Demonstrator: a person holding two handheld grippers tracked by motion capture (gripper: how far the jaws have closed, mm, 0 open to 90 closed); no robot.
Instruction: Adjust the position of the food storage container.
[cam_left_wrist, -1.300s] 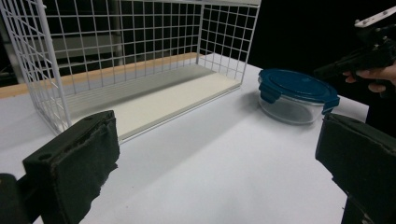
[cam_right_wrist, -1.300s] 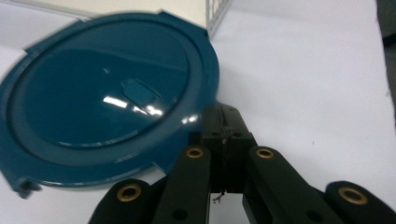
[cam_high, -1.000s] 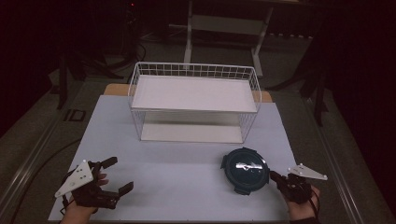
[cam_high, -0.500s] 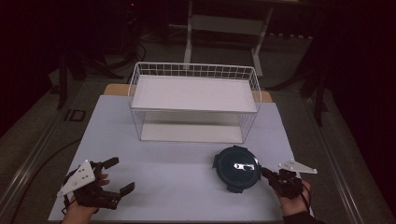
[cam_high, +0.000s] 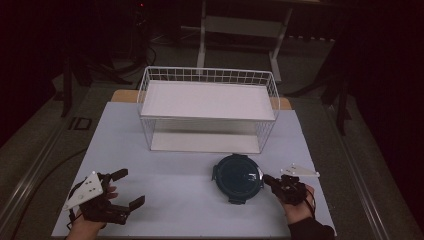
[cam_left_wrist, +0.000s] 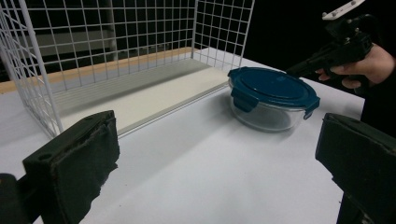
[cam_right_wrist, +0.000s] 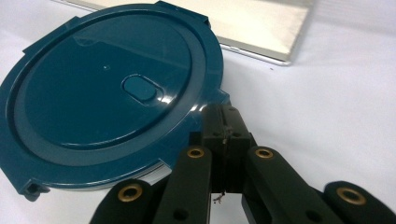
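Observation:
A round glass container with a dark blue clip lid (cam_high: 236, 177) stands on the white table (cam_high: 170, 165), in front of the wire basket (cam_high: 207, 75). My right gripper (cam_high: 268, 179) is shut, and its tips rest against the clip on the lid's right rim (cam_right_wrist: 212, 100). The right gripper view looks down on the lid (cam_right_wrist: 112, 98), with the shut jaws meeting at its edge (cam_right_wrist: 225, 116). My left gripper (cam_high: 129, 188) hovers open at the front left corner, holding nothing. Its view frames the container (cam_left_wrist: 271, 100) and the right gripper (cam_left_wrist: 303, 69) between its wide jaws (cam_left_wrist: 215, 154).
The white wire basket (cam_left_wrist: 116, 46) holds a flat white board (cam_high: 207, 99) and sits across the back half of the table. The table's front edge (cam_high: 190, 234) runs just below both hands. Dark floor and stand legs lie beyond.
The right gripper has moved left, and the container has slid left with it across the table. The left gripper has stayed where it was.

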